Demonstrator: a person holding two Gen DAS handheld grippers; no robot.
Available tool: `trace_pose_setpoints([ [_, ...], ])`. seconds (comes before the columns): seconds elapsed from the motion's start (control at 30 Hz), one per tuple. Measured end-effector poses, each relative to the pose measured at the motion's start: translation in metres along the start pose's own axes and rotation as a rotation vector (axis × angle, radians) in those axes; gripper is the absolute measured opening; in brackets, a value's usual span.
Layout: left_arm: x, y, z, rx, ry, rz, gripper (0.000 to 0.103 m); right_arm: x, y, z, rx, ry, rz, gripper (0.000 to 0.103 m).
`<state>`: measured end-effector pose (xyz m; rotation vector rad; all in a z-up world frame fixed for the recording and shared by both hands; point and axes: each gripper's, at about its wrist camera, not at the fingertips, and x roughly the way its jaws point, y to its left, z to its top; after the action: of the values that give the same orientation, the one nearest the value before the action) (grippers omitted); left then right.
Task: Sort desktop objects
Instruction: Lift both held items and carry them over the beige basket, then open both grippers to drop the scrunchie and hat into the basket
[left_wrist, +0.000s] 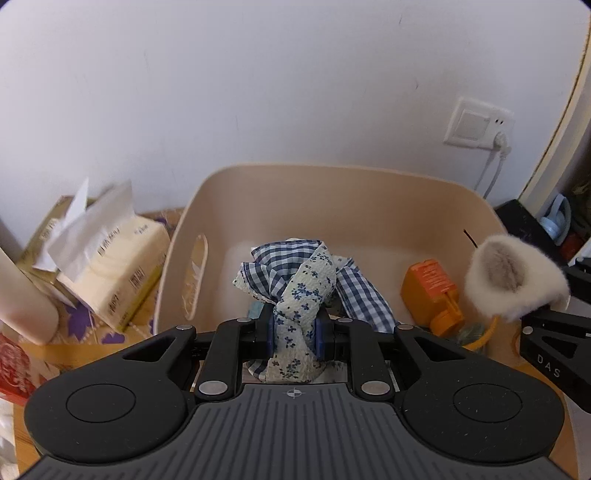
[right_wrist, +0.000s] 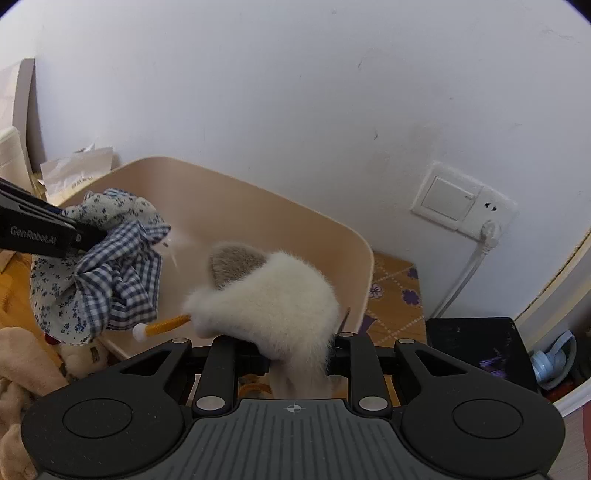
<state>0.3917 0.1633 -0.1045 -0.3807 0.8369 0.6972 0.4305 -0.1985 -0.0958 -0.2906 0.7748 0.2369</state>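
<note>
My left gripper (left_wrist: 294, 332) is shut on a bundled cloth (left_wrist: 299, 284) of blue gingham and floral print, held over the beige plastic bin (left_wrist: 332, 177). The same cloth (right_wrist: 107, 266) hangs at the left of the right wrist view, over the bin's near edge. My right gripper (right_wrist: 295, 354) is shut on a fluffy white item (right_wrist: 273, 295) with a grey furry ear and a thin orange stick with a white tip (right_wrist: 162, 325). It shows in the left wrist view as a white fluffy item (left_wrist: 513, 277) at the bin's right rim. An orange pouch (left_wrist: 432, 291) lies inside the bin.
A tissue pack (left_wrist: 110, 258) sits left of the bin on a patterned yellow tabletop (right_wrist: 391, 295). A wall socket with a white plug (left_wrist: 480, 125) is behind on the right. A black box (right_wrist: 476, 350) stands at the right. Beige fabric (right_wrist: 22, 369) lies at the lower left.
</note>
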Motion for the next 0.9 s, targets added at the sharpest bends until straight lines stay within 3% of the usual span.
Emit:
trace_pose_setpoints([
  [0.17,0.019,-0.001,-0.005,-0.006,0.062,0.025,0.023,0.013,0.005,0.0,-0.025,0.036,0.011,0.023],
  [0.23,0.023,-0.002,-0.007,0.002,0.09,0.015,0.031,0.014,0.007,-0.003,-0.022,0.052,0.018,0.03],
  [0.3,0.023,-0.002,-0.01,0.005,0.09,0.006,0.05,0.014,0.007,-0.005,-0.017,0.045,0.021,0.042],
  [0.4,0.02,-0.002,-0.012,0.008,0.074,0.016,0.067,0.013,0.01,-0.006,-0.021,0.043,0.025,0.055],
  [0.43,0.019,-0.001,-0.012,0.005,0.07,0.022,0.068,0.012,0.01,-0.006,-0.019,0.042,0.025,0.065],
  [0.57,0.012,0.001,-0.01,-0.012,0.062,0.038,0.071,0.009,0.008,-0.005,0.003,0.044,0.043,0.081],
  [0.63,0.008,0.002,-0.011,-0.014,0.053,0.049,0.071,0.006,0.01,-0.003,-0.001,0.042,0.064,0.095],
  [0.7,0.004,0.003,-0.01,-0.022,0.051,0.058,0.071,0.0,0.014,-0.002,-0.012,0.026,0.047,0.101],
  [0.9,-0.013,0.007,-0.009,-0.049,0.021,0.097,0.071,-0.017,0.009,0.004,0.029,-0.01,0.03,0.103],
])
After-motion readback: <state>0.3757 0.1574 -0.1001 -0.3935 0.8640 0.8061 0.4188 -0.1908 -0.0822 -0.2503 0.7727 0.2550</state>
